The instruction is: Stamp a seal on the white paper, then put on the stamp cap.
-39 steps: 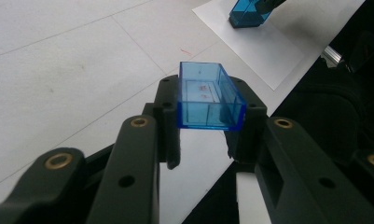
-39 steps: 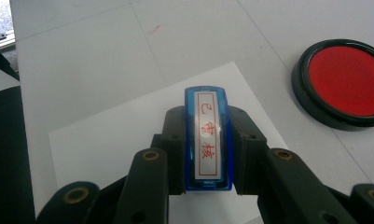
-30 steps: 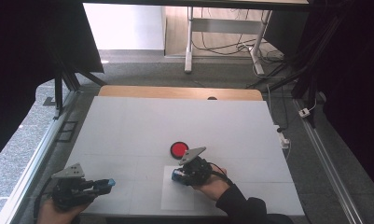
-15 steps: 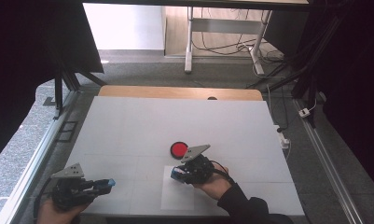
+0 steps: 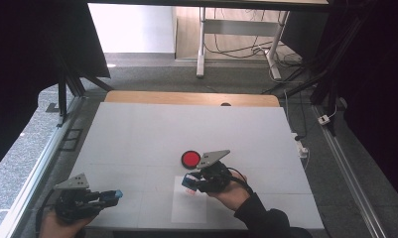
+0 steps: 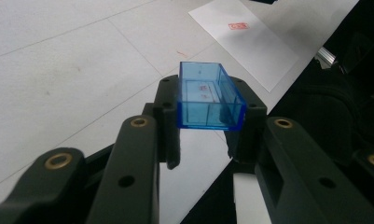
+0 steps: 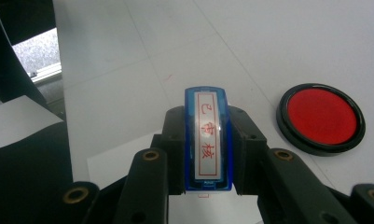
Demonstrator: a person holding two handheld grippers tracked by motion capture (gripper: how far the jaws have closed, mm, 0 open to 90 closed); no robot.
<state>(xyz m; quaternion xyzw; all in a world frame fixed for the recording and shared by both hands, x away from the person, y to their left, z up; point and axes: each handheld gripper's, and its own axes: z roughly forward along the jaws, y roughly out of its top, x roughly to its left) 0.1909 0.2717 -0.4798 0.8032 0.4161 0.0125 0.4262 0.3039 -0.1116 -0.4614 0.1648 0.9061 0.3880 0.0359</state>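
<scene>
Lab: framed white table (image 5: 137, 134), trailing floor cables (image 5: 236, 47).

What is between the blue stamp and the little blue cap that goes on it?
Nothing visible. The right gripper holds the stamp over the paper; the left gripper holds the cap off to the side, with bare table between them.

Clear blue cap (image 6: 211, 95); blue stamp (image 7: 208, 140) with red characters on its silver label; red ink pad (image 7: 321, 117), black-rimmed; white paper (image 6: 250, 39), red imprint; white bench (image 5: 137, 134).
</scene>
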